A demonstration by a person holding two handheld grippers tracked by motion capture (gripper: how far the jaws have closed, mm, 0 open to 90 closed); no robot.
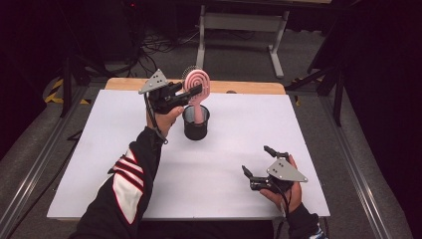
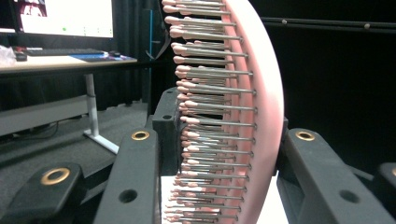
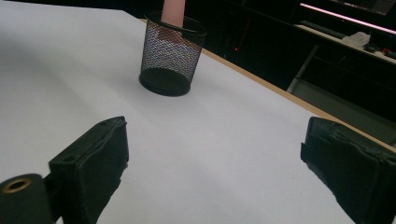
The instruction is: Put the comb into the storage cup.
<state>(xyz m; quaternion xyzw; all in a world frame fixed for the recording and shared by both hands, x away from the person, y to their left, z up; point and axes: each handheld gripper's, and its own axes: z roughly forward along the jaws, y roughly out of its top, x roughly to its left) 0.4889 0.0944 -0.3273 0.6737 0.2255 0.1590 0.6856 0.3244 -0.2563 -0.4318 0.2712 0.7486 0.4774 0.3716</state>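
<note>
1. Your left hand-held gripper (image 1: 191,93) is clamped on the head of the pink hairbrush (image 1: 197,85), jaws gripping either side.
2. The hairbrush stands upright, its handle down inside the black mesh cup (image 1: 195,123) on the white tabletop (image 1: 234,149).
3. Your right hand-held gripper (image 1: 258,162) is released, jaws wide apart, low over the tabletop, well apart from the cup.
</note>
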